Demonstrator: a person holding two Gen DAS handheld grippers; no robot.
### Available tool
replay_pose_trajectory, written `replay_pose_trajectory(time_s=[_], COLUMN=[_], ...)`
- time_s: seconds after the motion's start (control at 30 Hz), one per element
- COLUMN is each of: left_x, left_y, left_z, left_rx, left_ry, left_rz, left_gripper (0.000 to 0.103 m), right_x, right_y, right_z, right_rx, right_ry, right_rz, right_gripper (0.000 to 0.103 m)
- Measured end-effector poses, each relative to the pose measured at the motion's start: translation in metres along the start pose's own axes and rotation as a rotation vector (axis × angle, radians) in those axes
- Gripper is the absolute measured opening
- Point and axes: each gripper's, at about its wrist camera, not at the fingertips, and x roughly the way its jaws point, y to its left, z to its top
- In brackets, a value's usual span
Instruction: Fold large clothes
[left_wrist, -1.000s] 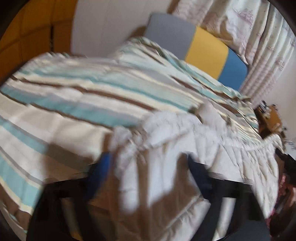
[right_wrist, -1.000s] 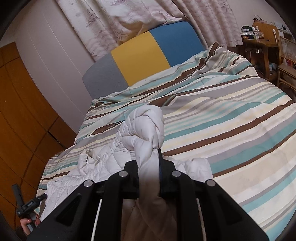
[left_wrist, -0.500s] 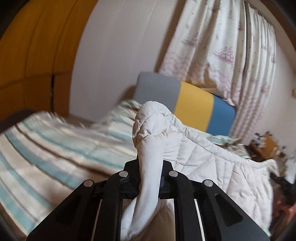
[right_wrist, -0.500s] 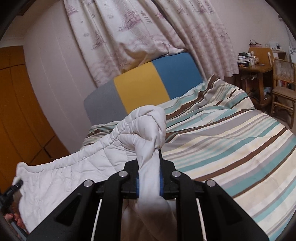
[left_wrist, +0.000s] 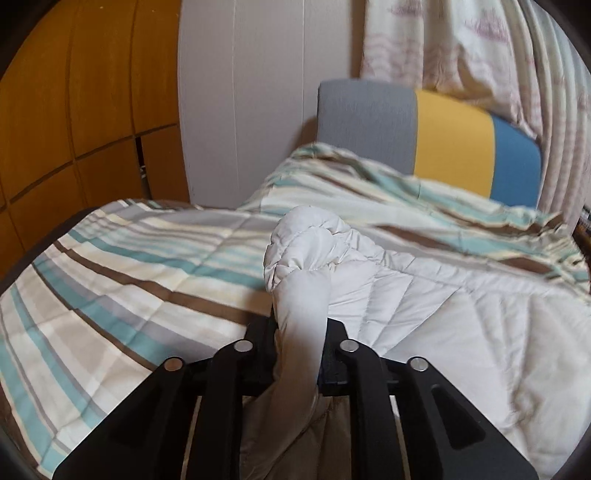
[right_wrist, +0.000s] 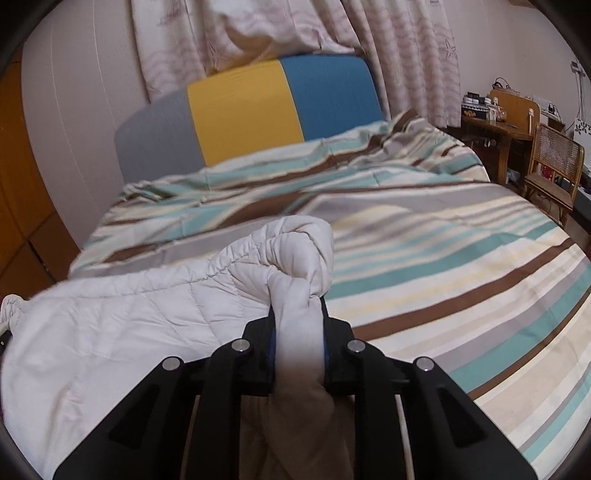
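A white quilted padded garment (left_wrist: 424, 295) hangs stretched between my two grippers above a bed with a striped cover (left_wrist: 129, 266). My left gripper (left_wrist: 299, 332) is shut on a bunched corner of it, with the cloth spreading off to the right. My right gripper (right_wrist: 299, 328) is shut on the other bunched corner (right_wrist: 295, 251), with the cloth (right_wrist: 110, 332) spreading off to the left. Its elastic-gathered hem runs along the top edge in the right wrist view. The lower part hangs below both grippers, out of sight.
The bed cover (right_wrist: 443, 258) fills most of both views. A grey, yellow and blue headboard (right_wrist: 251, 110) stands at the far end before patterned curtains (right_wrist: 258, 29). Orange wooden cabinets (left_wrist: 74, 92) are left. A wooden desk and chair (right_wrist: 546, 155) stand right.
The left gripper went from open over the garment to shut on its corner. Both grippers lifted the garment, then moved forward and lower over the bed, keeping it spread between them.
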Motion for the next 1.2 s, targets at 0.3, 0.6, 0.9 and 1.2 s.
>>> replay_pose_trajectory(time_s=[0.3, 0.6, 0.9, 1.2], left_x=[0.039, 0.039, -0.062, -0.028], left_y=[-0.010, -0.012, -0.023, -0.128], left_z=[-0.021, -0.015, 0.013, 0.001], left_rx=[0.032, 0.054, -0.179, 0.113], left_ry=[0.117, 0.178, -0.010, -0.026], left_rz=[0.026, 0.054, -0.001, -0.009], left_gripper=[0.023, 0.042, 0.050, 0.050], right_x=[0.050, 0.061, 0.059, 0.057], right_y=[0.011, 0.021, 0.025, 0.022], right_z=[-0.015, -0.023, -0.022, -0.022], right_rx=[-0.079, -0.151, -0.149, -0.138], right_ry=[0.155, 0.167, 0.160, 0.151], right_rz=[-0.113, -0.189, -0.200, -0.201], right_gripper=[0.035, 0.038, 0.039, 0.043])
